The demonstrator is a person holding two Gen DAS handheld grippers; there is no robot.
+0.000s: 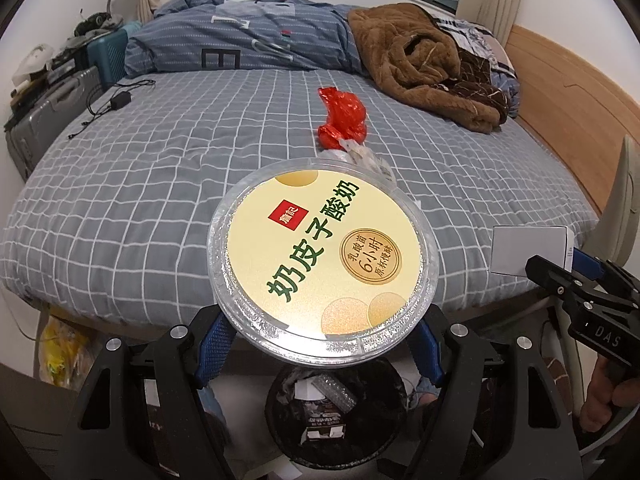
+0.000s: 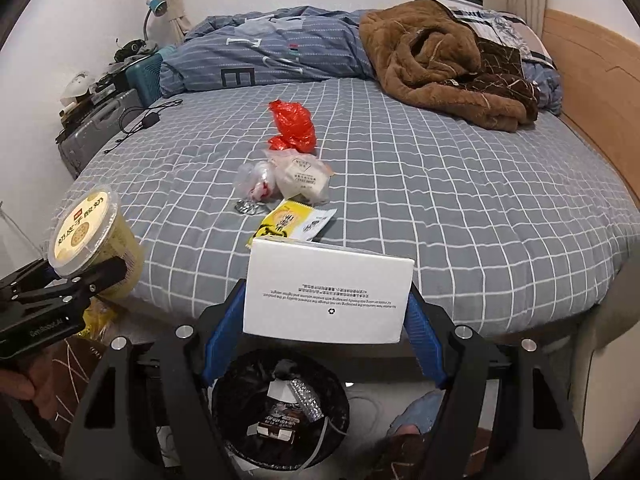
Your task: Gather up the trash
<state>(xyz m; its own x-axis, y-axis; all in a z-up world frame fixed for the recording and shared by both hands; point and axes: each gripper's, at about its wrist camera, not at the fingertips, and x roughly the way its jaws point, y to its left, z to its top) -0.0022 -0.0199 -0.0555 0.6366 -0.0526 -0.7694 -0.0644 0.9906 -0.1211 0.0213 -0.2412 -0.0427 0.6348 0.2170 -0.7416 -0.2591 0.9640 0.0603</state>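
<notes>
Over on the left, the left hand-held gripper has its blue pads clamped on either side of a round yogurt cup, lid up, printed in green characters on cream. In the right wrist view that same cup sits at about nine o'clock, held out past the bed's edge. Directly below it, at six o'clock in the left wrist view, the black-lined trash bin stands on the floor with wrappers already inside.

Moving to the centre of the checked grey bed: a crumpled red plastic bag lies at twelve o'clock, and just below it a clear bag touches a white bun wrapper. A small bit of foil lies just in front of them, and a yellow snack packet lies nearer still, its lower edge hidden behind the box.

And on the right, the right hand-held gripper is gripping a white cardboard box between its blue pads, small print on the facing side upside down. The bin shows below this gripper too, at six o'clock. At the far end of the bed, toward one o'clock, a brown fleece blanket is heaped beside a blue quilt.
</notes>
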